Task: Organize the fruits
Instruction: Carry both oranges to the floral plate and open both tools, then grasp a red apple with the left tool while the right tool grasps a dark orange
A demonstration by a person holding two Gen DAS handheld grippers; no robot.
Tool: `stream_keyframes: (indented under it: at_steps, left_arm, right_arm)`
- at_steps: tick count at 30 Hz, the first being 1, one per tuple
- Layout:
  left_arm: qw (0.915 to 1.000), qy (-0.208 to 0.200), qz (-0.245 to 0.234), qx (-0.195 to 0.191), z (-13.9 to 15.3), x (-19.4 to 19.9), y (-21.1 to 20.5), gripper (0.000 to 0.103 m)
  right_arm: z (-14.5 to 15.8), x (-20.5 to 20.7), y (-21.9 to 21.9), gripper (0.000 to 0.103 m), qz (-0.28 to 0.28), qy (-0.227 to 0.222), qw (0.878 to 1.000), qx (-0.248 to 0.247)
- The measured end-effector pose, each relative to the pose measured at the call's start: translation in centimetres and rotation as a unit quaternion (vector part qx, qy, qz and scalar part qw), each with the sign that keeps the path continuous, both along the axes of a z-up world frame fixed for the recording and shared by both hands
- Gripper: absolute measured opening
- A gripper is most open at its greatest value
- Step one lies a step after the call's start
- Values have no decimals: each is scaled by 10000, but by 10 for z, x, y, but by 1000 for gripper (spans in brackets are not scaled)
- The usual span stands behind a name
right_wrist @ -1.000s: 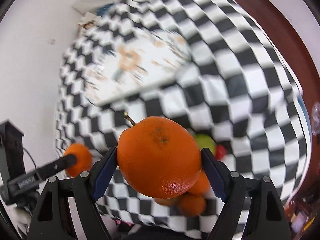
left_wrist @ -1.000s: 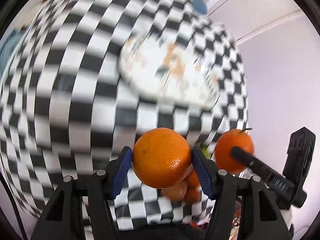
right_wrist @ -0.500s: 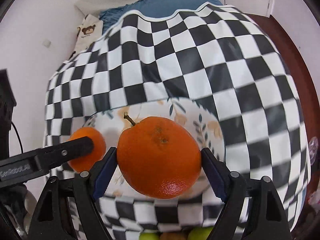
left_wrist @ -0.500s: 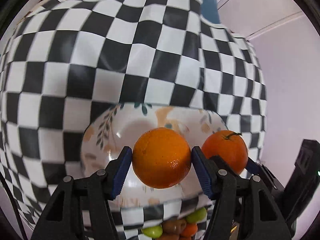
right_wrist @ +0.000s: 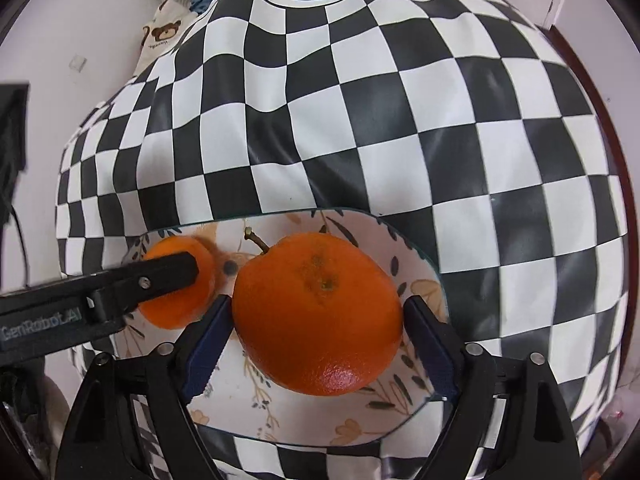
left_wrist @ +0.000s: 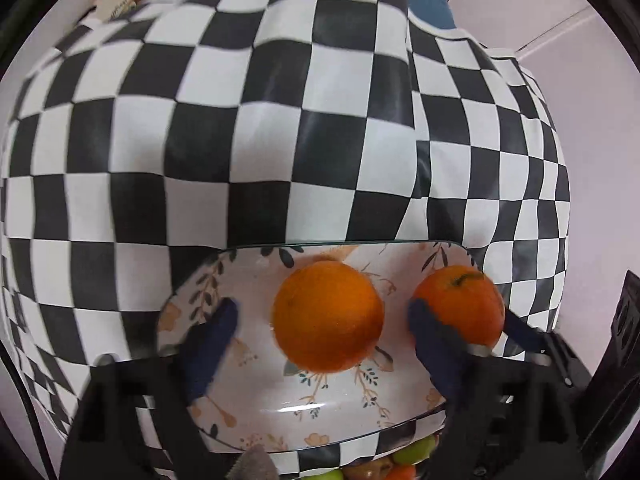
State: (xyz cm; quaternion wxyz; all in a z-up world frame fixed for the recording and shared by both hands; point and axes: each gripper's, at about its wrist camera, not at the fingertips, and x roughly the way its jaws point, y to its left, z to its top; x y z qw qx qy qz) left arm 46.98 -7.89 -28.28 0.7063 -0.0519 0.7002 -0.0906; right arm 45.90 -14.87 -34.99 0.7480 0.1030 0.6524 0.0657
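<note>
A smooth orange lies over the white floral plate, between the spread fingers of my left gripper. Its jaws are opening, with a clear gap on each side of the fruit. A second orange with a short stem sits between the blue pads of my right gripper, over the same plate. Those jaws are opening too, though the pads still touch the fruit's sides. In the left wrist view the stemmed orange shows at the plate's right. A left finger crosses the first orange.
The plate rests on a black-and-white checked cloth that covers the whole table. Green and orange fruits lie just past the plate's near edge. A blue cushion and a bear-print cloth sit beyond the far edge. A dark red floor runs along the right.
Both grippers carried their oranges across the cloth until they were over the plate, and sank slightly. The left fingers have sprung apart from their orange. The right pads have hardly widened.
</note>
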Motion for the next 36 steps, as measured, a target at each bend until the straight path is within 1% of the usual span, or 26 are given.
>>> stream_keyframes:
  at_steps: [1, 3, 5, 7, 11, 14, 16, 20, 22, 23, 25, 27, 30, 33, 36]
  left_arm:
    - [10000, -77, 24, 2, 6, -2, 5, 91]
    - [9997, -220, 44, 131, 15, -6, 13, 91]
    - [9989, -385, 72, 264, 25, -13, 25, 91]
    - [9975, -478, 66, 509, 33, -25, 34, 91]
    - [9938, -698, 56, 869, 41, -55, 56, 91]
    - [9922, -778, 110, 965, 50, -78, 76, 91]
    - [9918, -841, 147, 947, 56, -92, 84, 91]
    - [9905, -1028, 164, 895, 79, -124, 105, 91]
    - [9892, -1163, 157, 881, 90, -134, 86, 91]
    - [9885, -1222, 165, 873, 93, -137, 69, 91]
    - [9869, -1363, 152, 847, 102, -150, 52, 91]
    - [9861, -1441, 146, 810, 110, -159, 45, 91]
    - [9848, -1557, 117, 763, 128, -177, 49, 91]
    - [9826, -1694, 87, 759, 143, -194, 51, 91]
    - [9821, -1740, 93, 719, 151, -208, 53, 91]
  right_arm:
    - [0, -1, 0, 99, 32, -21, 10000, -14]
    - [6, -2, -3, 99, 57, -22, 10000, -10]
    - [9, -5, -7, 99, 74, 32, 9999, -108]
    - [14, -11, -14, 99, 55, 71, 9999, -118]
    - [20, -27, -24, 99, 44, 139, 9998, -165]
    - [30, -47, -32, 99, 18, 127, 9996, -233]
    - [44, -73, -35, 99, 19, 99, 9996, -245]
    - [70, -99, -36, 99, 32, -91, 9996, -247]
    - [87, -109, -34, 99, 22, -202, 9995, -228]
    - [97, -117, -35, 99, 32, -282, 9993, -260]
    - [112, -130, -29, 99, 51, -427, 9986, -313]
    - [126, -144, -27, 99, 66, -559, 9978, -350]
    - [138, -151, 3, 99, 76, -703, 9967, -409]
    - [154, -167, 10, 99, 71, -826, 9956, -439]
    - [164, -182, 15, 99, 58, -944, 9947, -405]
